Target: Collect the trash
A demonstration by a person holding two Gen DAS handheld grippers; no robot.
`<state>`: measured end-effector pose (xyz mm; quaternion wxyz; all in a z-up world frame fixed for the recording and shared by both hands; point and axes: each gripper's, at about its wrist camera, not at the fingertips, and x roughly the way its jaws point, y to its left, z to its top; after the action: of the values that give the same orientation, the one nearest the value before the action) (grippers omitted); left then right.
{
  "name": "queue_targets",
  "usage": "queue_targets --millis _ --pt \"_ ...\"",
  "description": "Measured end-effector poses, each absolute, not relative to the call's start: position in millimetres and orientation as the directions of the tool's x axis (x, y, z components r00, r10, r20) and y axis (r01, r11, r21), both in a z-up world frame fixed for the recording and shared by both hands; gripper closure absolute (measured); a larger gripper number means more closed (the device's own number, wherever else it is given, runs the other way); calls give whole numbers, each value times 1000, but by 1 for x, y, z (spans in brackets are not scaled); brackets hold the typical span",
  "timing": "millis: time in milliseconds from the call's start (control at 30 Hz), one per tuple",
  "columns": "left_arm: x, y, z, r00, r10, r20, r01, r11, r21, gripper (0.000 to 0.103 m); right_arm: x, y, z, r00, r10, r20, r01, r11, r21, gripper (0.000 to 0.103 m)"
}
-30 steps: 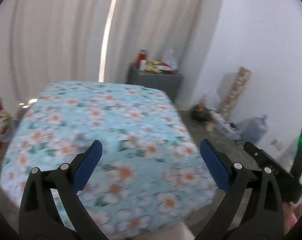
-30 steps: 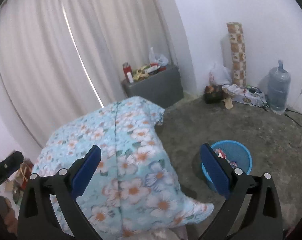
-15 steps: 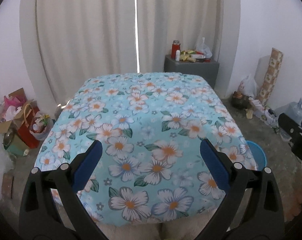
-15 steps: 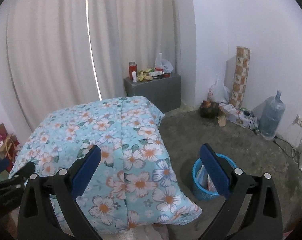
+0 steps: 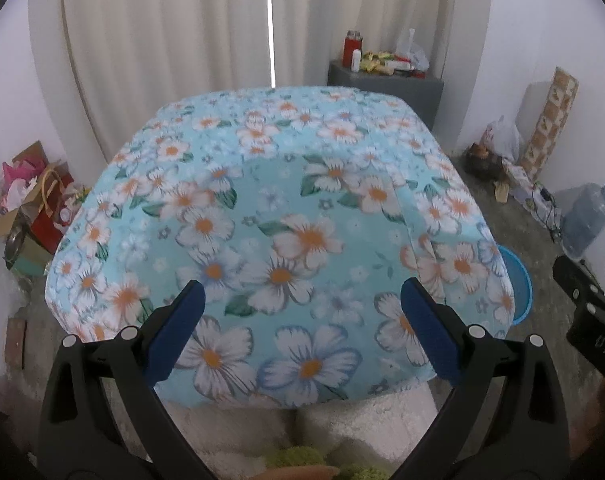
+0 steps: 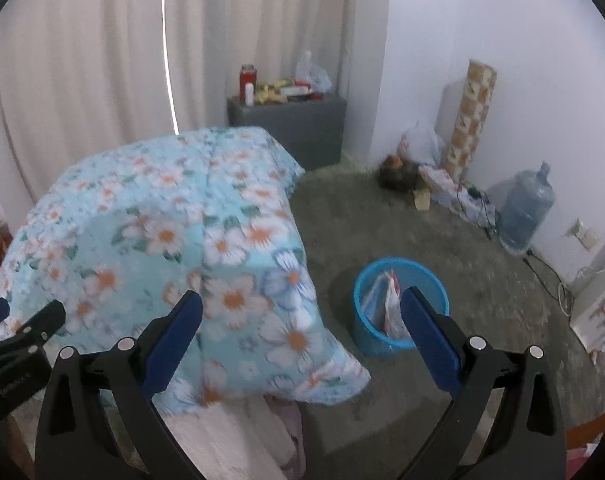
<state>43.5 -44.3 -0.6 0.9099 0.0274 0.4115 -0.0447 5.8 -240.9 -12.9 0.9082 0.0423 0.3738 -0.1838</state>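
Fingers of both grippers stand wide apart with nothing between them, as in the earlier frames. The left gripper (image 5: 302,328) hangs over the near end of the flowered cloth (image 5: 278,232), its blue pads (image 5: 174,332) framing large white blossoms. Half a second ago this view sat farther back and took in more of the cloth; now the print fills the middle and the near edge lies just ahead of the fingertips. The bin (image 5: 518,284) shows only as a blue sliver past the cloth's right corner, closer to the right finger than before.

The right gripper (image 6: 302,328) points at the cloth's right corner and the bare floor (image 6: 482,280). Its right pad (image 6: 430,336) overlaps the bin (image 6: 382,336), which stands on the floor just beside the hanging cloth corner, with wrappers (image 6: 386,304) inside. In the earlier frame the bin sat lower and partly behind that pad; now its rim is clear. The left gripper shows at the left edge of this view.

A grey cabinet (image 6: 298,128) with bottles, a water jug (image 6: 526,212) and a patterned roll (image 6: 470,116) line the far wall.
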Motion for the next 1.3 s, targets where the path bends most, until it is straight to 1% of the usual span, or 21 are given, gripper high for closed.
queue_targets --millis 233,500,1300 --pt "43 -53 -4 654 -20 -756 90 995 51 9 4 -248 -33 608 -317 -728 358 928 -105 7" --pt "48 -56 -5 638 0 -770 70 996 58 9 3 -256 -34 592 -356 -723 375 916 -144 7" --pt "47 -68 -4 631 -14 -776 98 993 62 9 -2 -272 -38 567 -376 -732 398 904 -156 7"
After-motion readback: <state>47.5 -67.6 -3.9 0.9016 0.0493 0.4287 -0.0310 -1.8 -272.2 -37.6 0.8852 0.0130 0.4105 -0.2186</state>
